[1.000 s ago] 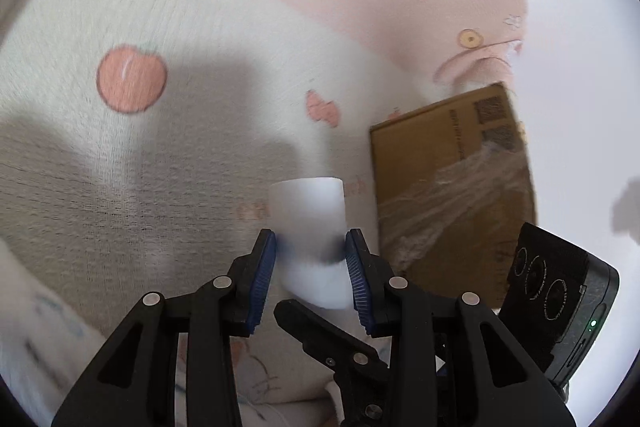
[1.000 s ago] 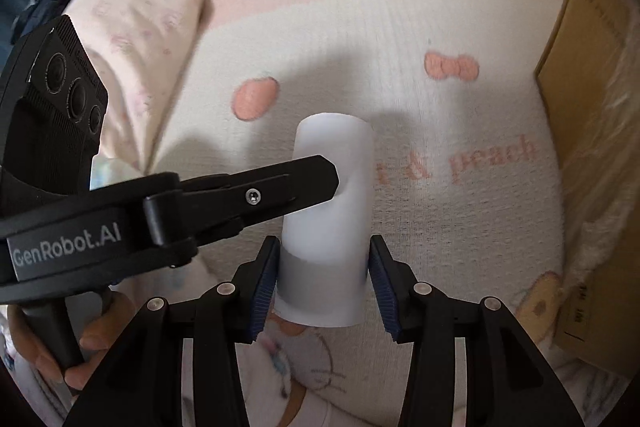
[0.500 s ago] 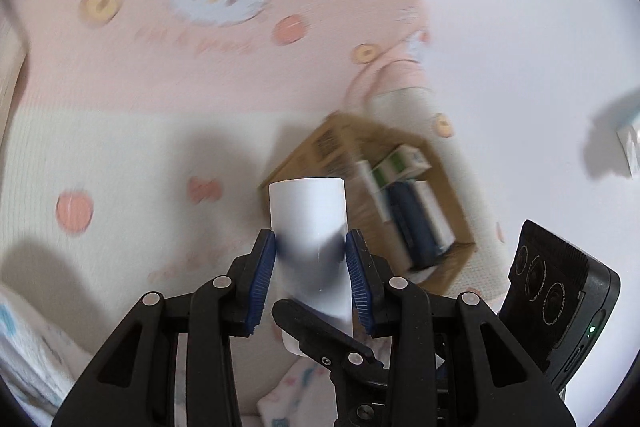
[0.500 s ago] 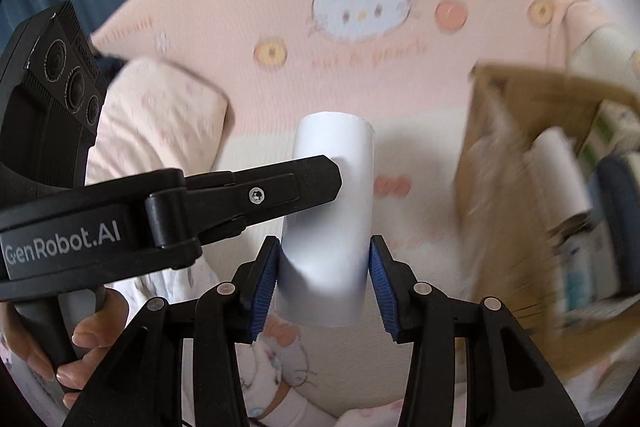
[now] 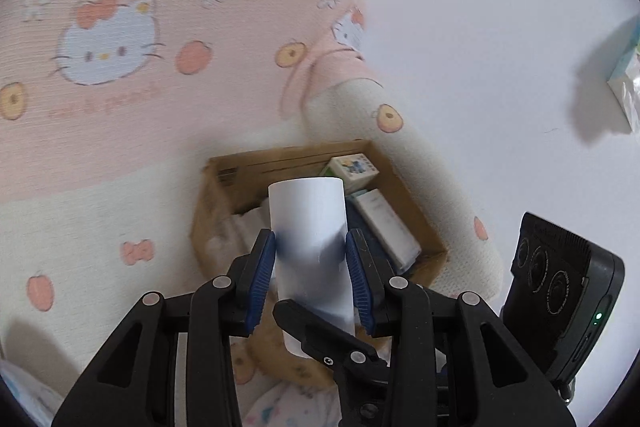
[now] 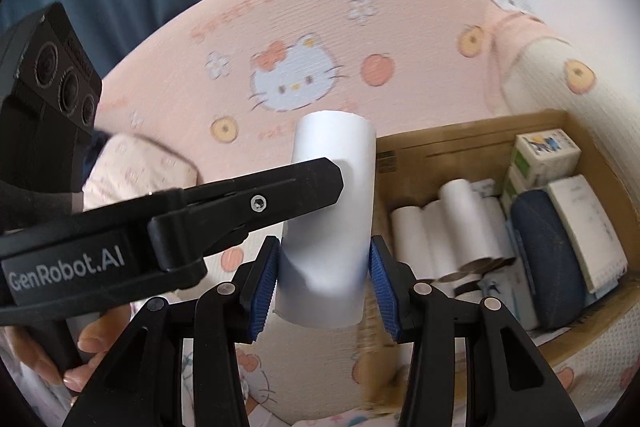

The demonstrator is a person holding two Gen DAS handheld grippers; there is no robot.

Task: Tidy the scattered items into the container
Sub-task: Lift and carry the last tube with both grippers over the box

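Left wrist view: a white paper roll (image 5: 308, 227) is held upright between both sets of tongs and is now carried above the open cardboard box (image 5: 416, 199), where a second ago only the box's outer side and the bedspread (image 5: 120, 167) lay behind it. The left tongs (image 5: 310, 267) are closed on the roll's lower part, blue pads pressed to either flank; in the right wrist view the right tongs (image 6: 323, 269) are likewise clamped on its lower part, with one black finger (image 6: 280, 195) of the left tool seen against the roll's side. Over that second the box interior has swung into sight, which is judged to mean the carry is nearly finished and only the lowering and release are left for this item. Counted in the right wrist view: one roll in the air, about four similar white rolls (image 6: 444, 231) already lying in the box, one dark blue case (image 6: 540, 251), one long white carton (image 6: 584, 227) and at least two small printed cartons (image 6: 546, 151). One pale packet (image 5: 626, 83) is seen against the white wall; whether it belongs to the tidying cannot be told.
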